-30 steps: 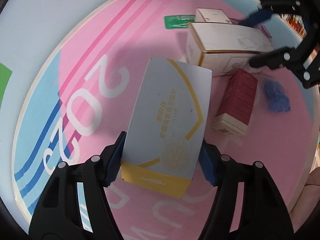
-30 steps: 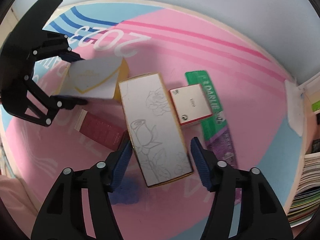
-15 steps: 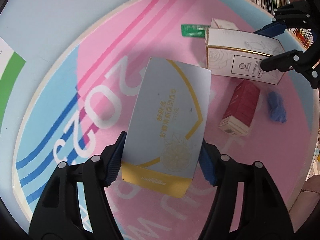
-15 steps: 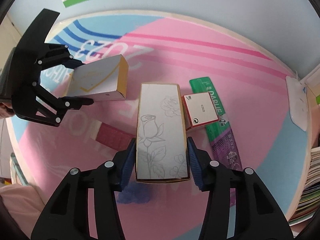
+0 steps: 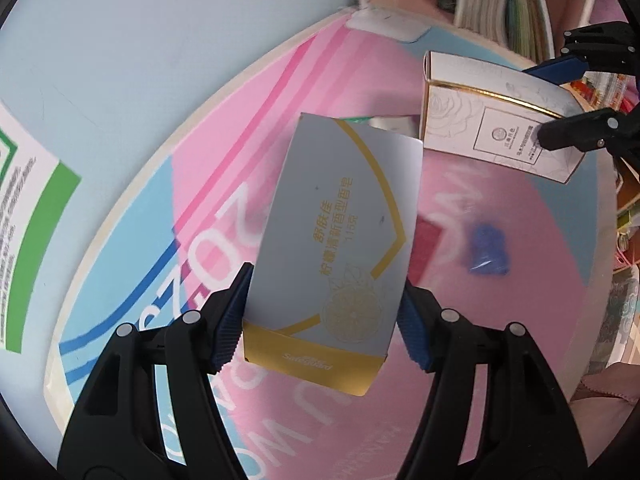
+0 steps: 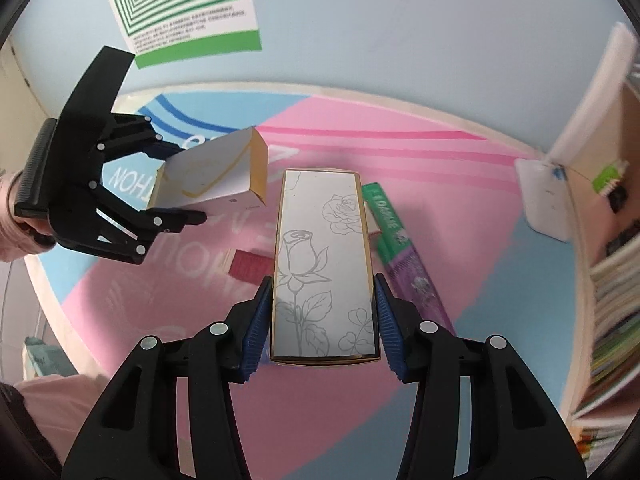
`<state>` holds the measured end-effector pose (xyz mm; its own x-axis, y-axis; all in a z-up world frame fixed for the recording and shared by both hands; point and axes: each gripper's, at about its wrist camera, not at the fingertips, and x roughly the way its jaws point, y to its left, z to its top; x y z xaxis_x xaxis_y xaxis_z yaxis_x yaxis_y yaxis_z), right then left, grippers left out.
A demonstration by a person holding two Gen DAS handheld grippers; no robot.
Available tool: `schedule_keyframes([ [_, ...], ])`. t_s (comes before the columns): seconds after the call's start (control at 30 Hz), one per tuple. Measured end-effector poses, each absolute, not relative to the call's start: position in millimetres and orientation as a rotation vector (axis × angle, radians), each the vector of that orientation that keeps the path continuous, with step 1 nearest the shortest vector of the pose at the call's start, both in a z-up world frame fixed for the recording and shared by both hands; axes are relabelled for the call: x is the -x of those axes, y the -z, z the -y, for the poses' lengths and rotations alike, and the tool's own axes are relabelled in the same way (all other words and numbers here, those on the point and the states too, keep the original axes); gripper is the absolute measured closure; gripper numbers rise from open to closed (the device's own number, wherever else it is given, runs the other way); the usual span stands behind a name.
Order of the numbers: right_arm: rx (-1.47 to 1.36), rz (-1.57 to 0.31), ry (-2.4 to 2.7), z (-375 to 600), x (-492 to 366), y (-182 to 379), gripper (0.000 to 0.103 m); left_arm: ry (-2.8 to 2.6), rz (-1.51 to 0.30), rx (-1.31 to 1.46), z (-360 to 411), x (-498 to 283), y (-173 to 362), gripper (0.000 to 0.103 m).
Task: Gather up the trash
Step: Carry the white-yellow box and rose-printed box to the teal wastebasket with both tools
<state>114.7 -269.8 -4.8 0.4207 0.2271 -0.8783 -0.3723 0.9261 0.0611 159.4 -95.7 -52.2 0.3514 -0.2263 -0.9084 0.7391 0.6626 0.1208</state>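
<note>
My left gripper (image 5: pixel 324 312) is shut on a white-and-gold soap box (image 5: pixel 340 232), held up off the round table. My right gripper (image 6: pixel 324 320) is shut on a long white box with rose drawings and gold edges (image 6: pixel 320 256), also in the air. In the right wrist view the left gripper (image 6: pixel 186 182) holds the soap box (image 6: pixel 216 172) at the left. In the left wrist view the right gripper (image 5: pixel 556 100) holds the rose box (image 5: pixel 480 128) at the upper right. A dark red box (image 6: pixel 250 266), a green toothpaste box (image 6: pixel 386 220) and a blue crumpled scrap (image 5: pixel 486 248) lie on the table.
The pink-and-blue table top (image 6: pixel 460 184) has a pale rim against a light blue wall. A white device (image 6: pixel 544 204) stands at its right edge, beside shelves of books (image 6: pixel 612 280). A purple pack (image 6: pixel 416 284) lies by the toothpaste box. A green-and-white poster (image 6: pixel 180 4) hangs on the wall.
My right gripper's jaws closed onto the rose box and lifted it off the table. The left gripper rose with the soap box. The table now looks farther below both.
</note>
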Motion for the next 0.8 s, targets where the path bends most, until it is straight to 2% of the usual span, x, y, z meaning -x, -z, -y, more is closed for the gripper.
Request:
schedule_keyframes([
  [0.33, 0.044, -1.031, -0.196, 333.7, -21.0, -14.2, 0.053, 0.841, -0.952, -0.690, 175.6, -90.3, 32.7, 0.040],
  [0.8, -0.210, -1.021, 0.223, 431.2, 201.1, -11.4, 0.053, 1.266, -0.809, -0.931, 318.9, 71.9, 24.5, 0.040],
])
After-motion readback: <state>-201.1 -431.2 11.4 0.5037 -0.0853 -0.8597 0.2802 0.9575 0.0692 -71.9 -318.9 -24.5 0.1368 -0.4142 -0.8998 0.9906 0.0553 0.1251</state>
